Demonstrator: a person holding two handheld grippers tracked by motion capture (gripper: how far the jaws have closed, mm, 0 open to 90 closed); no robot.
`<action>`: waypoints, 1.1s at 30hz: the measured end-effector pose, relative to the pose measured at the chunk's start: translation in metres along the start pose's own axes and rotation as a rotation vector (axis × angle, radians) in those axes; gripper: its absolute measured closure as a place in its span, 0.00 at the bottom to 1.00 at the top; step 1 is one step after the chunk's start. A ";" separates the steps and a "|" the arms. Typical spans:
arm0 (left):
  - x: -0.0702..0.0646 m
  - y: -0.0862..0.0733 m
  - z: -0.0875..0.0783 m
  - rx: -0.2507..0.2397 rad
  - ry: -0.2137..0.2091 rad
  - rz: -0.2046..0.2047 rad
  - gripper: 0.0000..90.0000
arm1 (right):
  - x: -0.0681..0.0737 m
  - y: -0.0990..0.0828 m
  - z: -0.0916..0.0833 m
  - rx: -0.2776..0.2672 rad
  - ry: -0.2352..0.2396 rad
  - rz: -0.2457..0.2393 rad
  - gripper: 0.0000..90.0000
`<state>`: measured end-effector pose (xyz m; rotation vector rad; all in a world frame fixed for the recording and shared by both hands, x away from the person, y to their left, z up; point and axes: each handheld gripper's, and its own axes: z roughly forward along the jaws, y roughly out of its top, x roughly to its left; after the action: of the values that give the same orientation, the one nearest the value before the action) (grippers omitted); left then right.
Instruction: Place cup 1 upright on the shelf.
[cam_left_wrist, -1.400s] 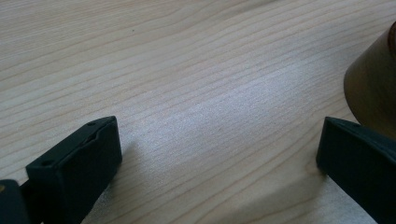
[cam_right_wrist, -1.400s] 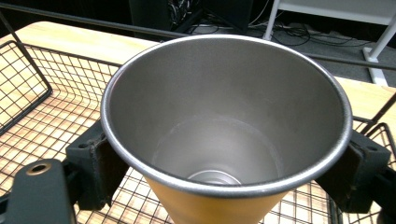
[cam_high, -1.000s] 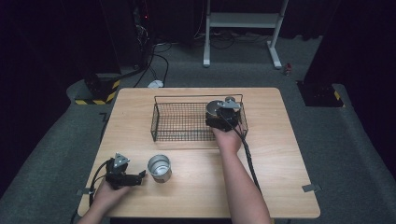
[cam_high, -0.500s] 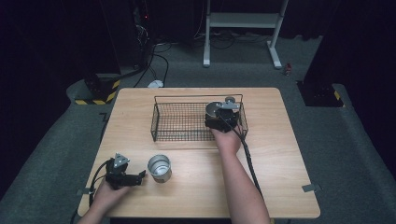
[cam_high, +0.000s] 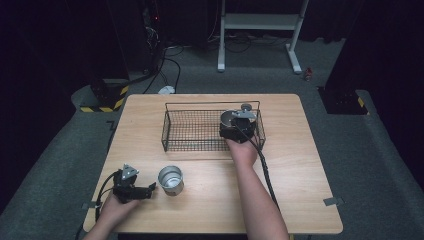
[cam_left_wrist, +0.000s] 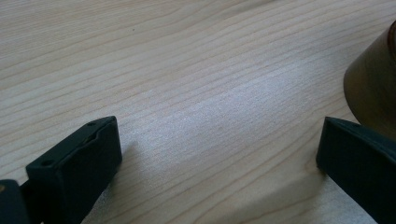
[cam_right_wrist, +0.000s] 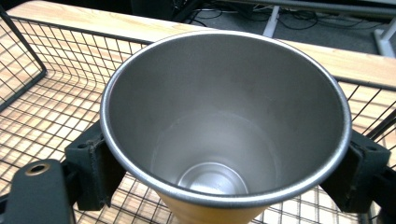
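A black wire basket (cam_high: 182, 131) stands on the wooden table (cam_high: 300, 165). My right gripper (cam_high: 231, 124) is over the basket's right end, shut on a steel cup (cam_right_wrist: 224, 121) that stays upright between its jaws, just above the mesh floor (cam_right_wrist: 42, 112). A second steel cup (cam_high: 170, 179) stands on the table near the front left. My left gripper (cam_high: 150, 190) rests on the table just left of that cup, open, with bare wood between its jaws; the cup's side (cam_left_wrist: 373, 88) shows at the right edge of the left gripper view.
The basket's left and middle part holds nothing. A cable (cam_high: 265, 170) trails from my right gripper along the forearm. Beyond the table lie a dark floor, cables and a white stand (cam_high: 260, 30).
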<state>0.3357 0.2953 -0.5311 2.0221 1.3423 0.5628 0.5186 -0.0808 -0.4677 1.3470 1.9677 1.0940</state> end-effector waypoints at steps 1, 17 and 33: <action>0.000 0.000 0.000 0.000 0.000 0.000 0.00 | 0.000 0.000 0.000 0.000 0.000 0.000 0.15; 0.000 0.000 0.000 0.000 0.000 0.001 0.00 | -0.002 -0.001 0.000 0.003 0.009 -0.004 0.11; 0.000 0.000 0.000 0.000 0.000 0.001 0.00 | -0.003 -0.003 -0.006 0.016 0.007 -0.012 0.11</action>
<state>0.3356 0.2954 -0.5311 2.0227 1.3417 0.5637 0.5138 -0.0858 -0.4667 1.3395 1.9912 1.0817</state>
